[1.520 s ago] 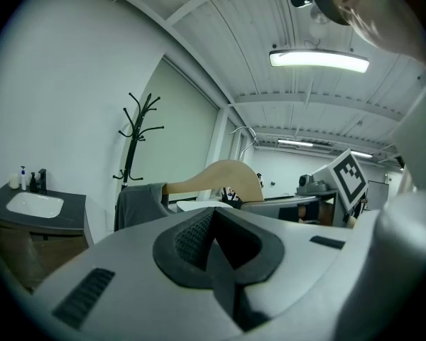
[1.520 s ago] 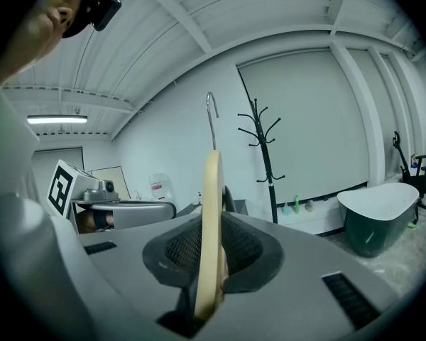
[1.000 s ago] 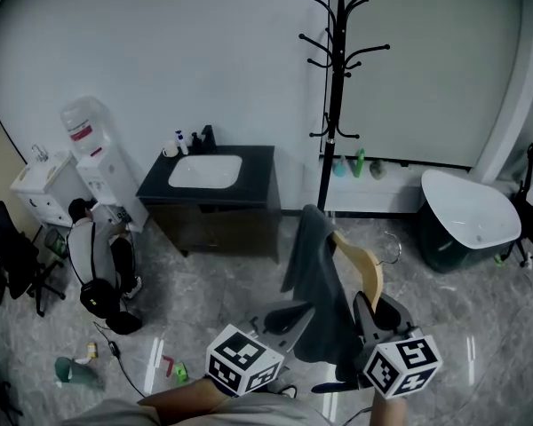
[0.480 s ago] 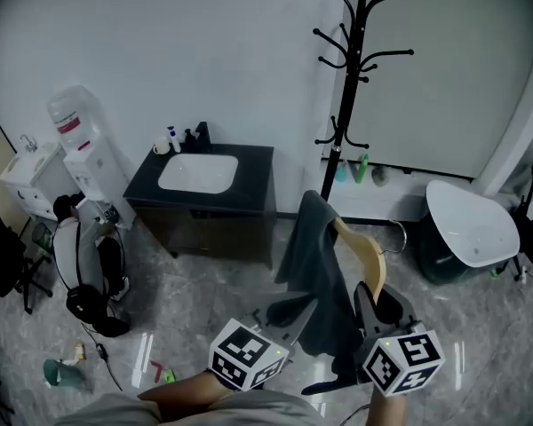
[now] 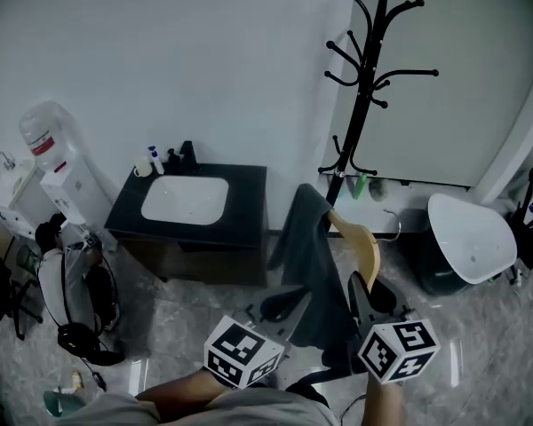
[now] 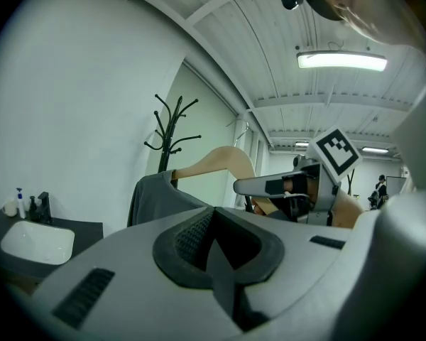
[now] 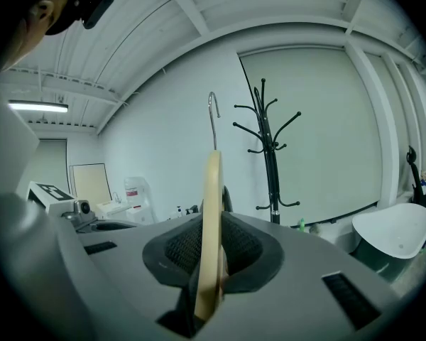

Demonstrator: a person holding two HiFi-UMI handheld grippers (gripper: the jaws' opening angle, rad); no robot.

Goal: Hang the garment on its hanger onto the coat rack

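Firmly clamped between the right gripper's [image 7: 211, 261] jaws, the wooden hanger [image 7: 211, 204] stood edge-on, its metal hook [image 7: 211, 112] pointing up. The dark grey garment [image 5: 313, 269] hung draped over the hanger's far arm, held in the air, near but apart from the black coat rack [image 5: 366, 96] by the wall. Beside it, the left gripper [image 6: 214, 251] was clenched on nothing, its 2 jaws together.

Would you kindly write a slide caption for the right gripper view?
Right gripper clamps the wooden hanger edge-on, with the coat rack standing ahead.
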